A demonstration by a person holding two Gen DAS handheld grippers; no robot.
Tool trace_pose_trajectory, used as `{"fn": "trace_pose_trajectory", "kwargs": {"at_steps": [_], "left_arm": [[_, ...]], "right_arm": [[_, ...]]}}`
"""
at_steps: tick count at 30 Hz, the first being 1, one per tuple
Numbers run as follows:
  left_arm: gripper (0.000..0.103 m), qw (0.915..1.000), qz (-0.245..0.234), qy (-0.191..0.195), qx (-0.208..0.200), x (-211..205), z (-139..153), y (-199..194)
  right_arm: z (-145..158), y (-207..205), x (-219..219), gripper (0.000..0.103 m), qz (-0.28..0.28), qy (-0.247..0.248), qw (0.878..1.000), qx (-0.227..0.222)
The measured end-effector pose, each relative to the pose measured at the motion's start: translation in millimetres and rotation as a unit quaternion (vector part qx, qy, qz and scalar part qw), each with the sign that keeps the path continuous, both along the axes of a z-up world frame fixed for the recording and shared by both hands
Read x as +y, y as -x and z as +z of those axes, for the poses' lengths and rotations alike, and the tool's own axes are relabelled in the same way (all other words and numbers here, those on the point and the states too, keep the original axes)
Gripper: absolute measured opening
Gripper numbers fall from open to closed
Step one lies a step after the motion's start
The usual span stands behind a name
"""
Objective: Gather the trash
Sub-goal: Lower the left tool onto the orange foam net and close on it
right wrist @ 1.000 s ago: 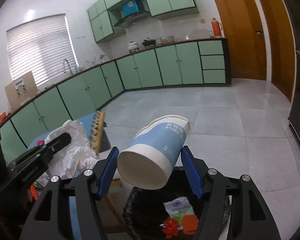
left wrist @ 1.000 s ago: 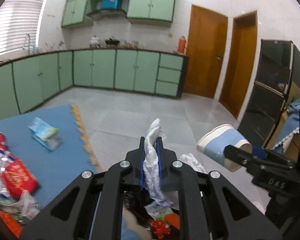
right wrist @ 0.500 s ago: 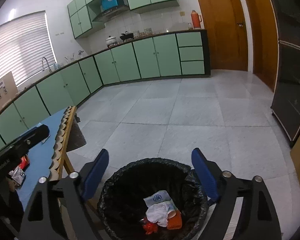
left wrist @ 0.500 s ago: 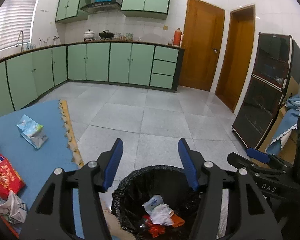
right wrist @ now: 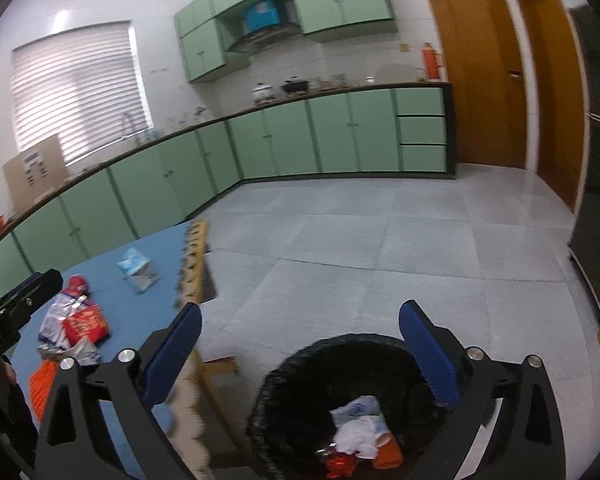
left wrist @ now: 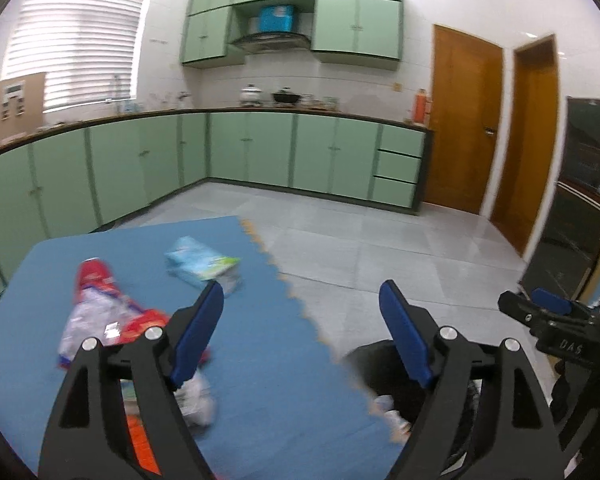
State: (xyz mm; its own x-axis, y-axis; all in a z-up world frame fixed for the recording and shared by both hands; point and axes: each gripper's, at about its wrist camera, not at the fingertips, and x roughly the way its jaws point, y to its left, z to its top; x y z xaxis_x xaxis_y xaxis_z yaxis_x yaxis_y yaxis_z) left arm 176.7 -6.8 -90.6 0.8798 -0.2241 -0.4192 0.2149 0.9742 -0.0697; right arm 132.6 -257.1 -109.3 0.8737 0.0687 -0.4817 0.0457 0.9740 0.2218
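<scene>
Blurring hides wrappers (left wrist: 100, 320) behind left tongs (left wrist: 300, 340), opening empty.

Green cabinets (left wrist: 260, 152), wooden doors (left wrist: 466, 120), blinds (left wrist: 72, 40), tiled floor (right wrist: 380, 240)

One bin (right wrist: 300, 364); two doors (left wrist: 466, 120); two grippers (left wrist: 304, 340).

Two handheld grippers, alike in build: left gripper (left wrist: 302, 340) and right gripper (right wrist: 300, 354) both matte black, angular frames with triangular cut-outs. Blue pads lining the inner finger faces. Round silver screws at the finger joints. White lettering on the side of each black body.
</scene>
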Motion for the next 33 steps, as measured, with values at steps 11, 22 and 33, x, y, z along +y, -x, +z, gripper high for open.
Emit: {"fn": "trace_pose_trajectory", "kwargs": {"at_steps": [11, 22, 33], "left_arm": [[0.078, 0.9939, 0.107, -0.010, 0.024, 87.4, -17.8, 37.0], [0.078, 0.9896, 0.133, -0.008, 0.054, 116.3, -45.9, 63.6], [0.078, 0.9873, 0.131, 0.007, 0.089, 117.3, -77.9, 59.1]], "right_arm": [[-5.5, -3.6, 88.4, 0.097, 0.088, 0.007, 0.996, -0.027], [-16.1, 5.0, 137.4, 0.097, 0.129, 0.018, 0.991, -0.027], [-26.6, 6.4, 145.7, 0.097, 0.126, 0.024, 0.991, -0.025]]}}
